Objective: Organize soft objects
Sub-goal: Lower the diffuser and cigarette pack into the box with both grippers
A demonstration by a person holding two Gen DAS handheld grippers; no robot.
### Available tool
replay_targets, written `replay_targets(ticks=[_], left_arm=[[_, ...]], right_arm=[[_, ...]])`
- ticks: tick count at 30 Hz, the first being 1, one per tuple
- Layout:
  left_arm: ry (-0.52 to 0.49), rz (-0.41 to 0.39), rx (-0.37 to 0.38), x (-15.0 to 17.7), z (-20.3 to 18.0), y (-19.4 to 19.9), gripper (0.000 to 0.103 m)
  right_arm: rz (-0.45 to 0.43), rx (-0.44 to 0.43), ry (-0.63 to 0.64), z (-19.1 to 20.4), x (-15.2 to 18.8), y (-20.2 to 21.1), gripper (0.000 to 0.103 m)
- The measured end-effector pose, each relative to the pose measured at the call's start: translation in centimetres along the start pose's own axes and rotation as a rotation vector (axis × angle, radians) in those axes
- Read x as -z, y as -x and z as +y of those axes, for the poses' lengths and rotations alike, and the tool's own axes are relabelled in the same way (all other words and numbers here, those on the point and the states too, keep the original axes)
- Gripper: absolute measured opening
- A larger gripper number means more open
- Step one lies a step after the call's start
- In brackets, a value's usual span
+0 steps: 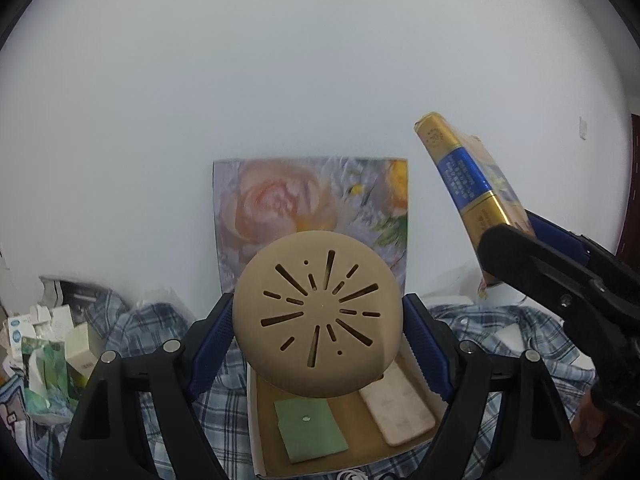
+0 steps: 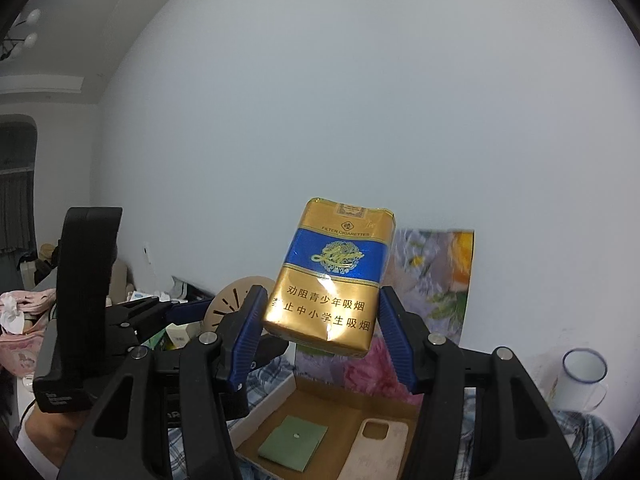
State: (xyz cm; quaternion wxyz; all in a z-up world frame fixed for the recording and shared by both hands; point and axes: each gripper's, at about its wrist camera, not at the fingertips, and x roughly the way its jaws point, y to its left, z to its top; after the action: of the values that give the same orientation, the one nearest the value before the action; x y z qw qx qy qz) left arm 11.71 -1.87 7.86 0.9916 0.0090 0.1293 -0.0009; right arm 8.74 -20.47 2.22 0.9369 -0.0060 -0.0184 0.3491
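My left gripper (image 1: 318,328) is shut on a round tan silicone disc (image 1: 318,324) with slot cut-outs and holds it above an open cardboard box (image 1: 256,420). In the box lie a green square pad (image 1: 310,428) and a pale phone case (image 1: 396,404). My right gripper (image 2: 320,320) is shut on a gold and blue soft cigarette pack (image 2: 332,276), held in the air above the same box (image 2: 280,396). The pack also shows in the left wrist view (image 1: 468,176), with the right gripper's fingers (image 1: 552,236) below it. The disc (image 2: 236,300) peeks out at the left of the right wrist view.
A flower picture (image 1: 312,200) leans on the white wall behind the box. A blue plaid cloth (image 1: 160,328) covers the surface. Small boxes and packets (image 1: 44,360) are piled at the left. A white enamel mug (image 2: 582,376) stands at the right.
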Motion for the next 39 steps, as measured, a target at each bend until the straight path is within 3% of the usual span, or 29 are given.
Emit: replay_targets(ticks=[18,23,26,39], left_arm=[[0.014,0.131,-0.036,3.5,1.0,-5.4,0.083],[0.054,0.169,0.019,4.0,1.6,-6.5,0.083],[0.043,0.180,-0.006,4.3,1.9,-6.9,0.083],[0.027,0.286,-0.040,6.9,2.7,-9.9,0.083]], right_arm=[[0.152,0.024,-0.044,-2.7,2.8,-5.7,0.056],[0.188,0.027,-0.063,-3.2,3.8,-6.5,0.056],[0.216,0.031,-0.061,-3.3,4.5,-7.3,0.056],[0.408,0.031,-0.110,-4.5,8.3,-10.6,0.056]])
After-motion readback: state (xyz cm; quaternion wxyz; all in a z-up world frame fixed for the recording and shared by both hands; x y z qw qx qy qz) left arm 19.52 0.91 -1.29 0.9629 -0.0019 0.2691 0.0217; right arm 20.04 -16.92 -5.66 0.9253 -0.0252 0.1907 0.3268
